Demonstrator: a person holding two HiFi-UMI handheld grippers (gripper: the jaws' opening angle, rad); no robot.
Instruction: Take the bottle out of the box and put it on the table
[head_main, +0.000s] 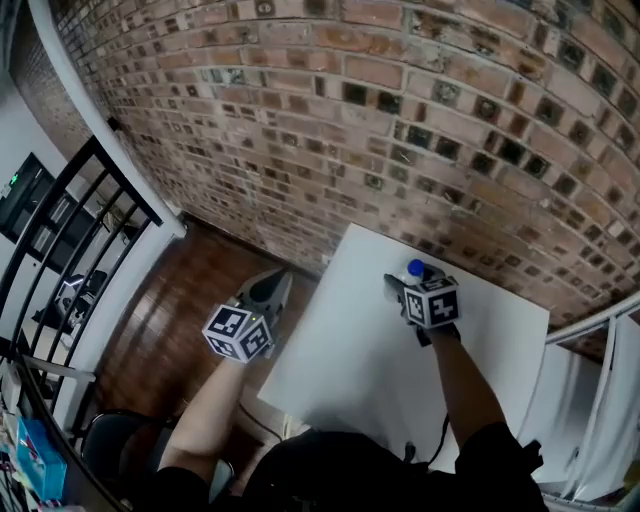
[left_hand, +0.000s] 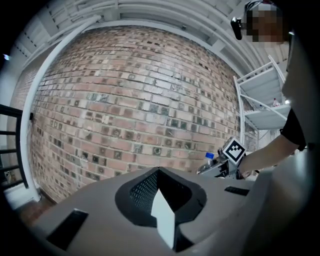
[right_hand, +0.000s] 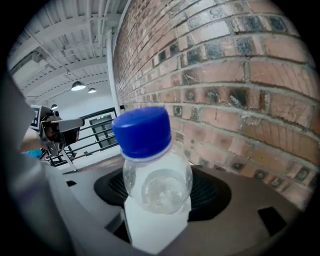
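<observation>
Bottle (right_hand: 156, 172) pinched by right gripper (right_hand: 155, 225), body clear in that gripper's view (head view catches only blue cap (head_main: 415, 268)); left gripper (left_hand: 162, 220) pressed together, empty.

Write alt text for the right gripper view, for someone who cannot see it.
A clear bottle with a blue cap fills the centre, held between the jaws of the right gripper. A brick wall runs close on the right; the left gripper shows small at far left.
</observation>
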